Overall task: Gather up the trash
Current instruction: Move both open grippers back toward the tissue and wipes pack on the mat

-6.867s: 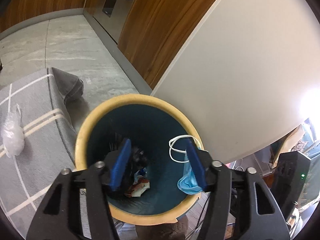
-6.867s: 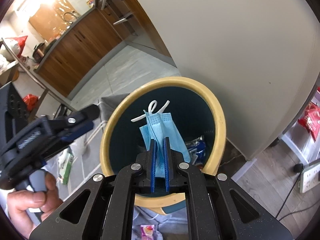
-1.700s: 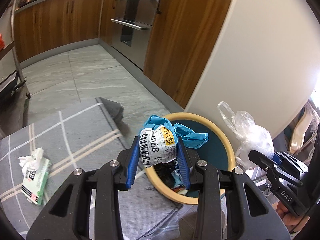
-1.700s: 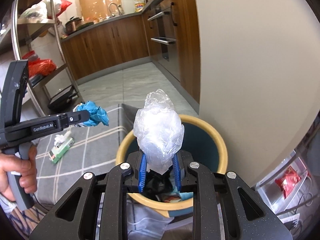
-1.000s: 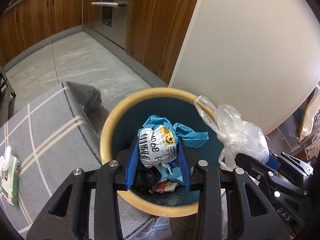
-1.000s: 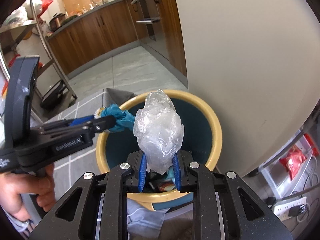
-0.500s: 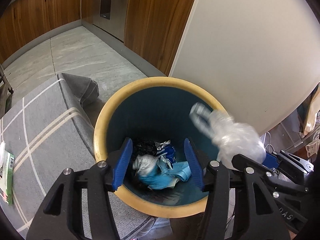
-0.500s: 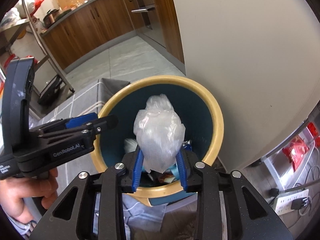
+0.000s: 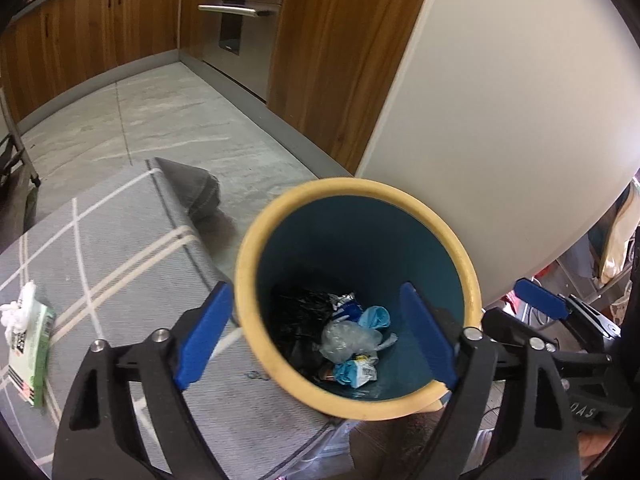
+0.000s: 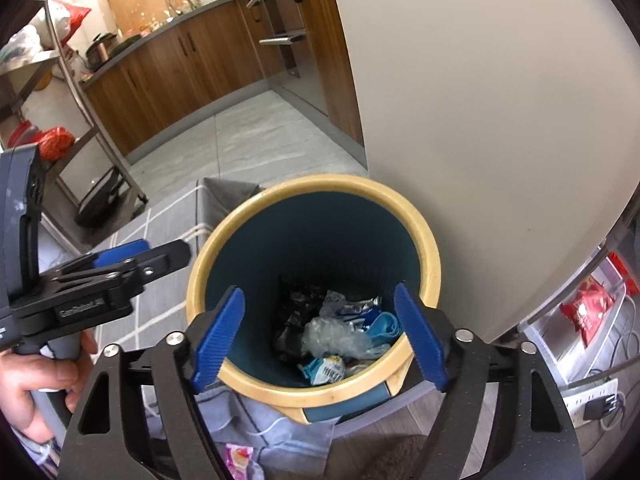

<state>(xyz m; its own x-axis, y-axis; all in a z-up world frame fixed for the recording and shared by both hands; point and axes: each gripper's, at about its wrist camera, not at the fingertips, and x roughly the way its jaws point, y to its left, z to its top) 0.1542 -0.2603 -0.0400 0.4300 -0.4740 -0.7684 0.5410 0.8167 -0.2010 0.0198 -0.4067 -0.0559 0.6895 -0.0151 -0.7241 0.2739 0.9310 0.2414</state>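
A blue bin with a yellow rim (image 9: 256, 240) (image 10: 424, 240) stands on the floor beside a white wall. Inside lie a clear plastic bag (image 9: 346, 338) (image 10: 332, 336), a blue and white crumpled wrapper (image 9: 356, 372) (image 10: 322, 370), a blue mask (image 9: 376, 316) and dark trash. My left gripper (image 9: 316, 336) is open and empty above the bin. My right gripper (image 10: 318, 336) is open and empty above the bin. A green tissue pack (image 9: 30, 344) lies on the grey rug at the far left.
A grey checked rug (image 9: 120, 248) lies left of the bin, its corner folded over. Wooden kitchen cabinets and an oven (image 9: 236, 12) stand behind. A metal shelf rack (image 10: 80, 120) stands at the left. A purple wrapper (image 10: 240, 458) lies by the bin's base.
Both grippers opened over the bin. The crumpled wrapper fell from the left one and the clear plastic bag from the right one; both now lie inside the bin.
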